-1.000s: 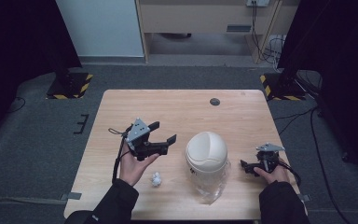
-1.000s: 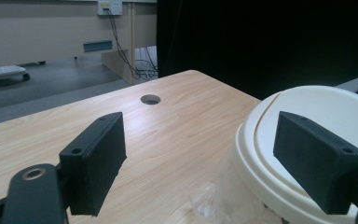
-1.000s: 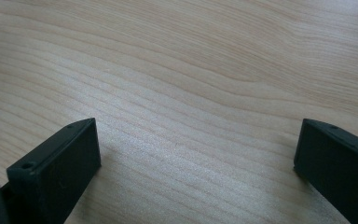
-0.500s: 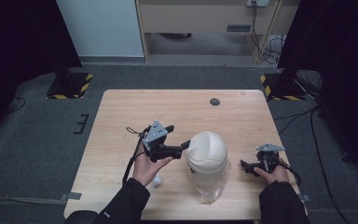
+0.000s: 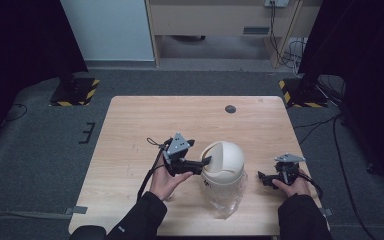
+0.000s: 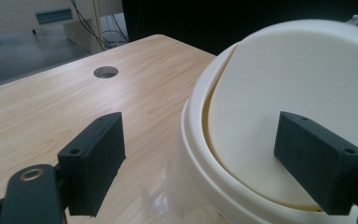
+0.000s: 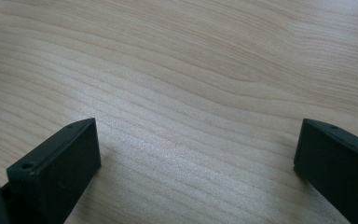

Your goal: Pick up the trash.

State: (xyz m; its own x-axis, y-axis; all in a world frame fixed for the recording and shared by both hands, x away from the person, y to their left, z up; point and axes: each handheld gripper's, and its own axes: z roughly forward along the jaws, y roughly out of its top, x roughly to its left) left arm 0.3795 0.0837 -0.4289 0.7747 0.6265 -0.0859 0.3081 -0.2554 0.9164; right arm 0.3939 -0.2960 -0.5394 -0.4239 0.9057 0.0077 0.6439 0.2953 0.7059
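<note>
In the high view, a cream swing-lid bin [image 5: 223, 161] lined with a clear plastic bag [image 5: 225, 200] stood near the near edge of the worktop [image 5: 130, 130], between the two hands. The left claw [image 5: 206, 161] pointed right with its tips at the bin's domed lid, while the right claw [image 5: 261, 177] rested well apart on the bin's right side, so the left was the nearer. In the left gripper view, the left claw [image 6: 214, 158] was wide open and held nothing; the bin [image 6: 307, 84] lay straight ahead and to the right, one jaw over the lid's flap, the other over bare wood. In the right gripper view, the right claw [image 7: 196, 163] gaped wide and empty above the worktop [image 7: 191, 70].
</note>
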